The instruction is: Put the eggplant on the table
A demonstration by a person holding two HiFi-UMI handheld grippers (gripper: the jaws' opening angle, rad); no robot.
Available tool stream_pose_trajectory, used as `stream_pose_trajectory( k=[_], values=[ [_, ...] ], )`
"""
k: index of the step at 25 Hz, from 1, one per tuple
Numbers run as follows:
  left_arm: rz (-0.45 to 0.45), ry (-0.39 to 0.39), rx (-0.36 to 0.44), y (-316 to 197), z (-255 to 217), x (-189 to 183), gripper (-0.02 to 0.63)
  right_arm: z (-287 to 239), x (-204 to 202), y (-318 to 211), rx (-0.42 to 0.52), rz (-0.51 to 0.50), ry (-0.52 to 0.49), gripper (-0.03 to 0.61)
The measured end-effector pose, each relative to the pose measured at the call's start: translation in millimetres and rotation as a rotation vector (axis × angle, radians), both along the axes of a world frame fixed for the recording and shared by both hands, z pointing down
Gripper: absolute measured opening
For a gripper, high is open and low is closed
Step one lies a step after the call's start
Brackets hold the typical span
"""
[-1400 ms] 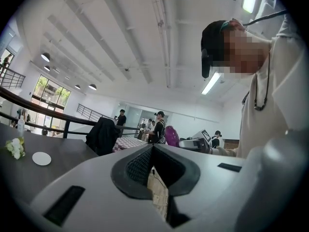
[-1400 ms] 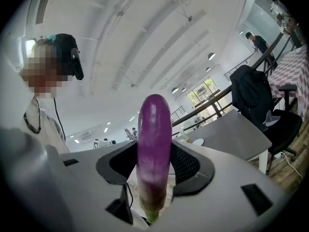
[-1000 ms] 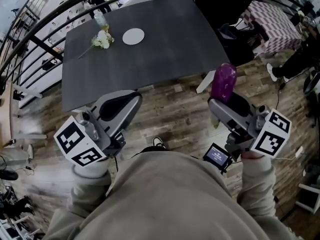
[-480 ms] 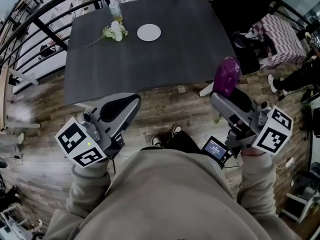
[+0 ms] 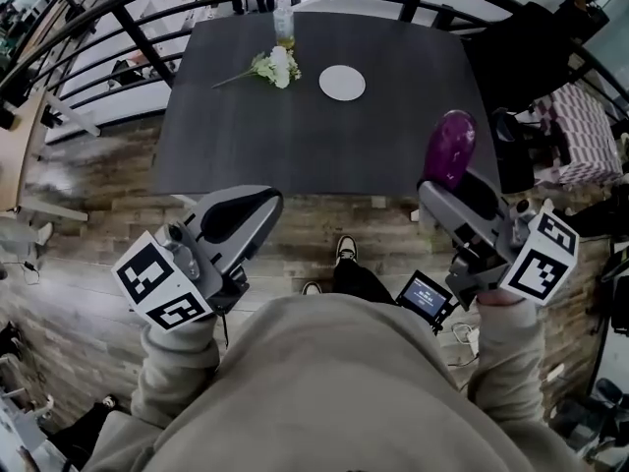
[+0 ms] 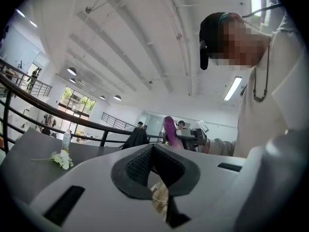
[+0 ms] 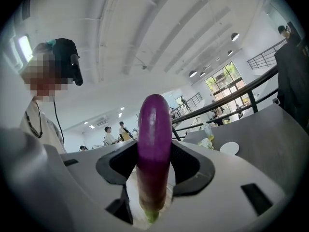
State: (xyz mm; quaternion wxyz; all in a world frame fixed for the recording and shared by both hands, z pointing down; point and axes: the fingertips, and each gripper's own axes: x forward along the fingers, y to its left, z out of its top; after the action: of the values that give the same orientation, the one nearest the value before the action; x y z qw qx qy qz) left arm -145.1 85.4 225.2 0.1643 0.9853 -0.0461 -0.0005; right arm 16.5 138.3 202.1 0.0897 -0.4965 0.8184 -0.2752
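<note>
Right gripper point(image 5: 444, 191) is clamped on the eggplant point(image 5: 450, 146), jaws wide around its lower part, and the right gripper view confirms it: the pads press both sides, pale stem end pointing down, glossy purple tip standing up well clear of the jaws. The eggplant stands upright, carried in the air, and in the head view it shows against the near right corner of the table point(image 5: 295, 146). It isn't resting on anything but that grip.

Left gripper point(image 5: 243, 210) is over on the other side, jaws together with nothing between them, out over the wooden floor point(image 5: 88, 205) just short of the table's near edge.

There's room on the table. The whole near half of the dark top is bare, edge to edge. A white plate point(image 5: 342, 83) sits toward the far edge, near the middle, with a small bunch of flowers point(image 5: 272, 67) just beside it on the left and a bottle point(image 5: 284, 24) right at the far edge. A black railing point(image 5: 133, 32) curves round behind the far edge and the left side.
</note>
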Motion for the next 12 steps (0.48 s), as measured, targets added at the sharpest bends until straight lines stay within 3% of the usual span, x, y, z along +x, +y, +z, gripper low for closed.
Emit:
stream_pose_trajectory(
  k=[6, 12],
  values=[
    [-0.062, 0.009, -0.006, -30, -3, 0, 0.006, -2, 4, -35, -0.002, -0.05, 0.003, 0.219],
    [-0.073, 0.009, -0.01, -55, -3, 24, 0.006, 4, 26, -66, -0.012, -0.068, -0.006, 0.219]
  ],
)
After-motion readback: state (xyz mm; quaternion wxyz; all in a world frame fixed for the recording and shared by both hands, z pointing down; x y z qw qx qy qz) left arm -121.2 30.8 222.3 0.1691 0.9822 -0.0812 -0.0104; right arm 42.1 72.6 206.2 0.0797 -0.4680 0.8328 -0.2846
